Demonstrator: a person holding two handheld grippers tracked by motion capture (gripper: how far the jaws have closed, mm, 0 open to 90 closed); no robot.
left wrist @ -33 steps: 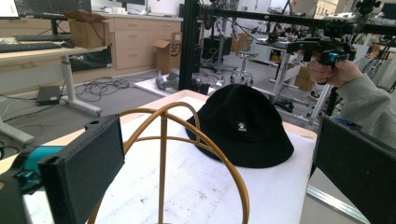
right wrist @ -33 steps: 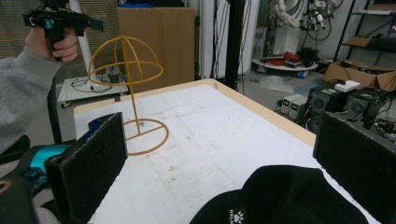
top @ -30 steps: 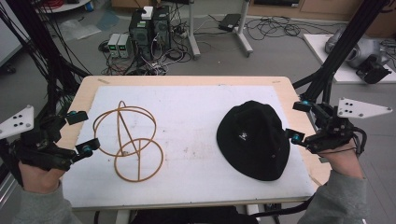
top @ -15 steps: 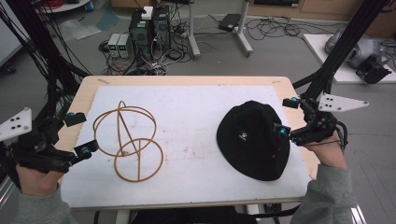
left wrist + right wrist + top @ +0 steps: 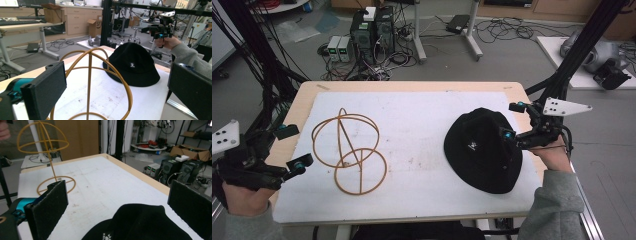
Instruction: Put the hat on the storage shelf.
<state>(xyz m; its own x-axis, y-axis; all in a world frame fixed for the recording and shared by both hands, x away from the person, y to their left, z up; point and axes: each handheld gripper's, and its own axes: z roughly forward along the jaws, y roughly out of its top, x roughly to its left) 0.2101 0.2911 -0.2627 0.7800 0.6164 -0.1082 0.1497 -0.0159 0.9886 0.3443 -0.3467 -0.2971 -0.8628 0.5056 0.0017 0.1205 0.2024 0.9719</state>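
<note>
Beside the black hat [image 5: 484, 150], at its right edge, the right gripper [image 5: 513, 121] is hovering with jaws wide apart and empty, nearer than the left gripper [image 5: 292, 146], which is waiting open and empty left of the wire stand [image 5: 349, 150].

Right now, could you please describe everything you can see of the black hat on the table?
The black hat is a soft, fabric-looking bucket hat with a rounded crown, a downturned brim and a small white logo on the front. It lies brim-down on the white mat at the table's right side, apart from the wire stand. The right gripper hovers open over its far right edge; contact cannot be told.
</note>
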